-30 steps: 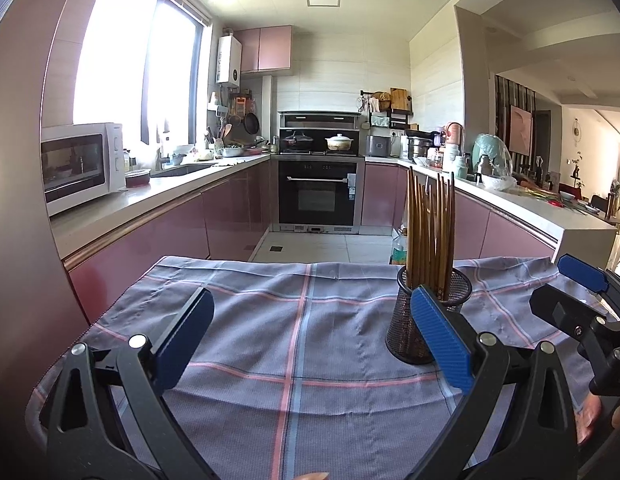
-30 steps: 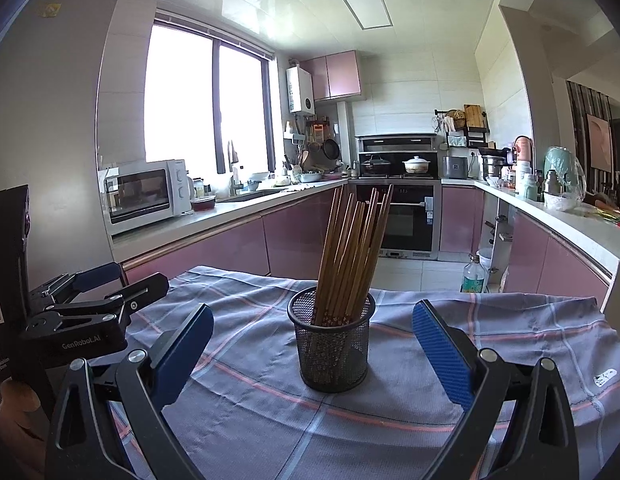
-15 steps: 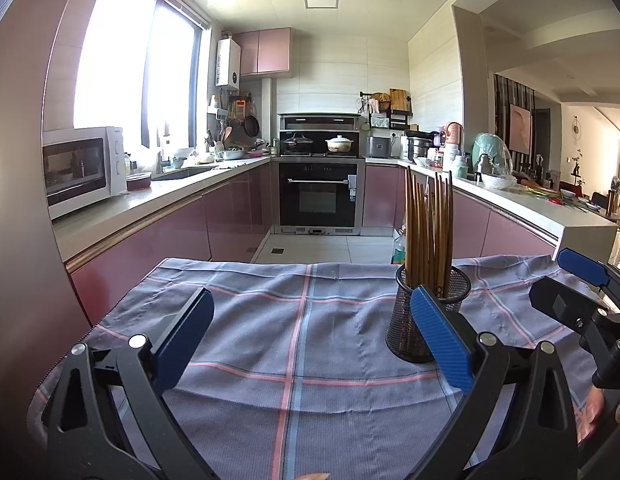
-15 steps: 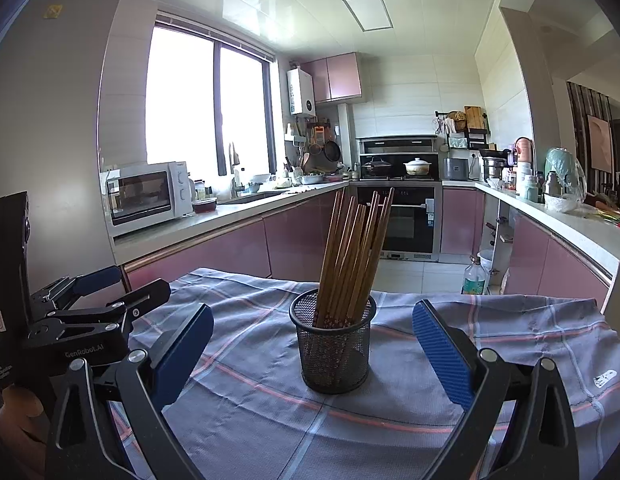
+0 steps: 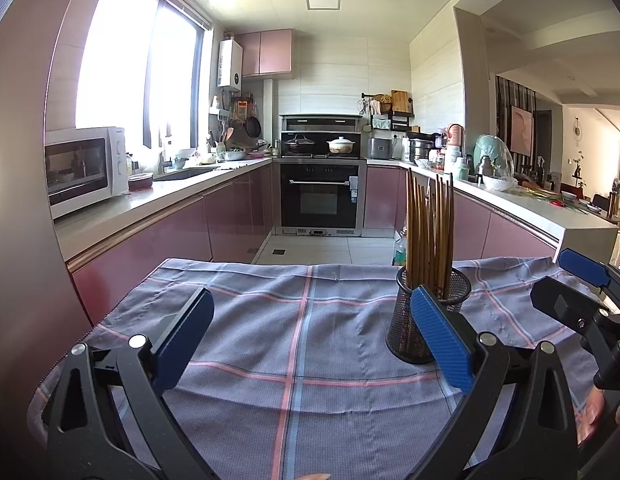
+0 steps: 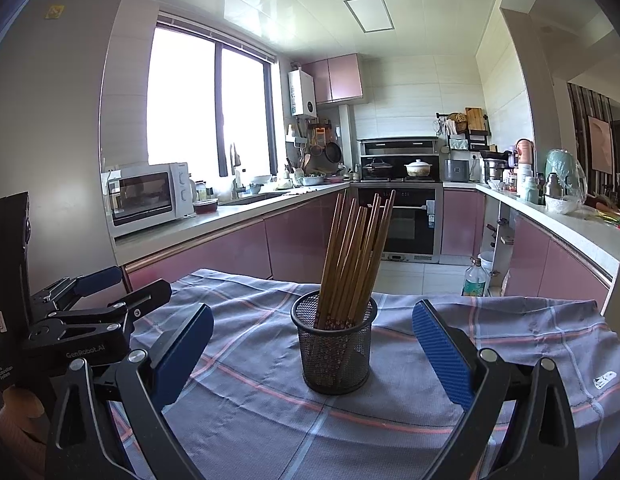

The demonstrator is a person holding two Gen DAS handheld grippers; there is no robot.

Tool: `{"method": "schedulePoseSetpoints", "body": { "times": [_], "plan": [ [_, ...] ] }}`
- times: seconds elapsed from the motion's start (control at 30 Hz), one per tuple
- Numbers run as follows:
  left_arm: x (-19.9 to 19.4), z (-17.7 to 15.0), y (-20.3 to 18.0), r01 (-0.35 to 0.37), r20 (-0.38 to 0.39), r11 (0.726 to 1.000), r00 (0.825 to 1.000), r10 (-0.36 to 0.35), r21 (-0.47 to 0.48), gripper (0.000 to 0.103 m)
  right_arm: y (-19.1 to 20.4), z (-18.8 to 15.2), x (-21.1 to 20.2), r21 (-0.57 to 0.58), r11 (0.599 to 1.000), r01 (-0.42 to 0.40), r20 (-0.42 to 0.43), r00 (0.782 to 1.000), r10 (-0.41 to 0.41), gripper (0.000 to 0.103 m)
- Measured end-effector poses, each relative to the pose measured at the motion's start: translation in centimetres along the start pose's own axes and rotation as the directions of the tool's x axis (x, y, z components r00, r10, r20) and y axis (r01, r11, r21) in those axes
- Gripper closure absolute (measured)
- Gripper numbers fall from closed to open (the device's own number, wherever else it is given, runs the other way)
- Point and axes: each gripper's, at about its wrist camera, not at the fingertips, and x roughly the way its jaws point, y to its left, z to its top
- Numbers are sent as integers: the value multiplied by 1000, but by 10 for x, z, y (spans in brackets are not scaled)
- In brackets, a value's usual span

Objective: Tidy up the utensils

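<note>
- Left wrist view: the left gripper [image 5: 310,344] has its blue fingers [image 5: 182,338] spread wide with nothing between them; only bare checked cloth [image 5: 302,320] lies in the gap.
- The mesh cup [image 5: 414,320] sits on the cloth to the right of that gap, partly behind the right-hand finger, with the bundle of chopsticks [image 5: 428,232] standing upright in it.
- Compared with a second ago, the cup sits almost exactly where it did in this view; the frame has only crept a little, so the left tool is idling rather than closing in.
- The right gripper shows beyond the cup at the frame's right edge, apart from it.
- Right wrist view: the right gripper [image 6: 312,354] is likewise wide open and empty, and the cup [image 6: 334,348] stands centred between its fingers but further out, not touched by either.
- The chopsticks [image 6: 356,256] lean slightly right inside the cup, all gathered; no loose utensil is visible on the cloth [image 6: 490,324].
- The cup holds its central place from a second ago, with only slight drift.
- My reading: with every chopstick in the cup, the sorting looks either finished or not yet begun.
</note>
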Motion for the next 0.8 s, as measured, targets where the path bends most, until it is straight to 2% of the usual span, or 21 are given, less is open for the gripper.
{"method": "schedulePoseSetpoints", "body": {
  "times": [0.8],
  "plan": [
    [0,0,-1,4,-4,1000,1000,-4,-3,6,0,1,0,1,1000,-4,-3,1000,4,7]
  ]
}}
